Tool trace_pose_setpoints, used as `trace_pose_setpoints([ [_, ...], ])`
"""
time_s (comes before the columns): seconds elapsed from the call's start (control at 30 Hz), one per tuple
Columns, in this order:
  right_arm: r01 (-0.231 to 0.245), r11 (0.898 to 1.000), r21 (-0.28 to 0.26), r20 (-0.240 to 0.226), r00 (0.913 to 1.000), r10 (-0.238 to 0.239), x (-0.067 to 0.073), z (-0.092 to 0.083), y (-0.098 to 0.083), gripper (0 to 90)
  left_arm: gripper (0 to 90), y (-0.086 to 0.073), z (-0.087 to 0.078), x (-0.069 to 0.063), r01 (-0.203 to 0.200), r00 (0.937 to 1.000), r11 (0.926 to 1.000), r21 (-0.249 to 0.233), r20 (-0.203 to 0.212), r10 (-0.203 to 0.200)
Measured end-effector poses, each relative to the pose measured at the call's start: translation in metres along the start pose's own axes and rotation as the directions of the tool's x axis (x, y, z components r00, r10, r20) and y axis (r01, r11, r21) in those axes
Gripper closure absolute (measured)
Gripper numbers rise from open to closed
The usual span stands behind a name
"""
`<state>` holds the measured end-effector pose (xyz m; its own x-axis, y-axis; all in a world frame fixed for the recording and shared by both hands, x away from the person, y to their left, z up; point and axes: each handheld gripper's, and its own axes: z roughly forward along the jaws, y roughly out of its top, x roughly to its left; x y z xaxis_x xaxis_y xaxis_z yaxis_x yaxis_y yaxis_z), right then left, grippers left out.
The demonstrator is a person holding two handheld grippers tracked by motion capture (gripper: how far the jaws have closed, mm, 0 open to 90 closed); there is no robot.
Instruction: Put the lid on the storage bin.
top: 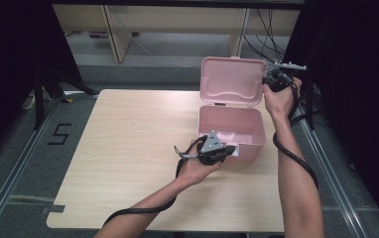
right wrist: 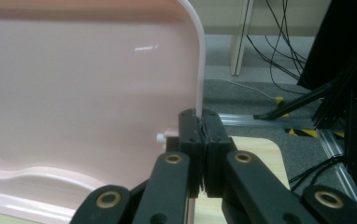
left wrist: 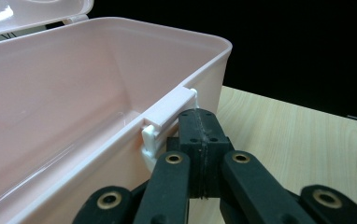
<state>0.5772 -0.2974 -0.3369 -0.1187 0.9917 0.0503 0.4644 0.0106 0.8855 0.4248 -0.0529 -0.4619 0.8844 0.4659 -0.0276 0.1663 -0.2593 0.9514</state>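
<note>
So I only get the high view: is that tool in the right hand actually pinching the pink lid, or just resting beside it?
Observer: Pinching, it seems. In the right gripper view, the right gripper has its fingers closed with the lid's thin edge running down between them.
Operator: And the left one, at the front?
Observer: The left gripper has its fingers shut together, tips right by a white latch on the box's front rim; whether they touch, I can't tell.

Upright lid (top: 232,82) blocks the box (top: 257,130) from behind; the top stays open.
</note>
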Motion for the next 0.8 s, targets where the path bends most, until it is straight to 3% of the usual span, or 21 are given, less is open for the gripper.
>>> trace_pose_setpoints([
  [0.17,-0.009,1.0,-0.011,-0.002,1.0,0.009,0.002,-0.003,-0.002,90.0,89.7,0.0,0.0,0.0,0.002,1.0,1.0,-0.001,0.0,-0.002],
  [0.2,0.024,0.999,-0.026,-0.007,0.9997,-0.024,-0.001,-0.003,-0.003,90.0,89.7,0.0,0.0,0.0,0.002,1.0,1.0,-0.001,0.0,-0.002],
  [0.23,-0.006,1.0,-0.022,-0.002,1.0,0.006,0.002,-0.004,-0.004,90.0,89.8,0.0,0.0,0.0,0.0,1.0,1.0,0.0,0.0,0.0],
  [0.33,0.017,0.999,-0.033,-0.001,0.9999,-0.017,0.001,-0.005,-0.005,90.0,89.7,0.0,0.0,0.0,0.001,1.0,1.0,-0.001,0.001,-0.001],
  [0.37,-0.005,1.0,-0.031,-0.003,1.0,0.005,0.002,-0.006,-0.005,90.0,89.7,0.0,0.0,0.0,0.001,1.0,1.0,-0.001,0.0,-0.001],
  [0.47,-0.002,0.999,-0.036,-0.001,1.0,0.002,0.002,-0.007,-0.006,90.0,89.7,0.0,0.0,0.0,0.001,1.0,1.0,-0.001,0.0,-0.001],
  [0.5,0.018,0.999,-0.045,0.002,0.9998,-0.018,0.002,-0.007,-0.007,90.0,89.7,0.0,0.0,0.0,0.001,1.0,1.0,-0.001,0.0,-0.001],
  [0.53,-0.001,0.999,-0.043,0.0,1.0,0.001,0.003,-0.008,-0.007,90.0,89.8,0.0,0.0,0.0,0.001,1.0,1.0,-0.001,0.0,-0.001],
  [0.6,0.032,0.998,-0.058,0.003,0.9995,-0.031,0.001,-0.008,-0.008,90.0,89.7,0.0,0.0,0.0,0.002,1.0,1.0,0.001,0.001,-0.002],
  [0.67,-0.005,0.999,-0.054,-0.001,1.0,0.005,0.004,-0.01,-0.009,90.0,89.7,0.001,0.001,0.0,0.003,1.0,1.0,0.002,0.001,-0.003],
  [0.7,0.022,0.998,-0.061,0.0,0.9998,-0.022,0.002,-0.011,-0.009,90.0,89.8,0.001,0.001,0.0,0.003,1.0,1.0,0.002,0.001,-0.003],
  [0.8,0.014,0.997,-0.07,0.002,0.9999,-0.014,0.003,-0.013,-0.011,90.0,89.7,0.001,0.0,0.0,0.0,1.0,1.0,0.005,0.001,0.0],
])
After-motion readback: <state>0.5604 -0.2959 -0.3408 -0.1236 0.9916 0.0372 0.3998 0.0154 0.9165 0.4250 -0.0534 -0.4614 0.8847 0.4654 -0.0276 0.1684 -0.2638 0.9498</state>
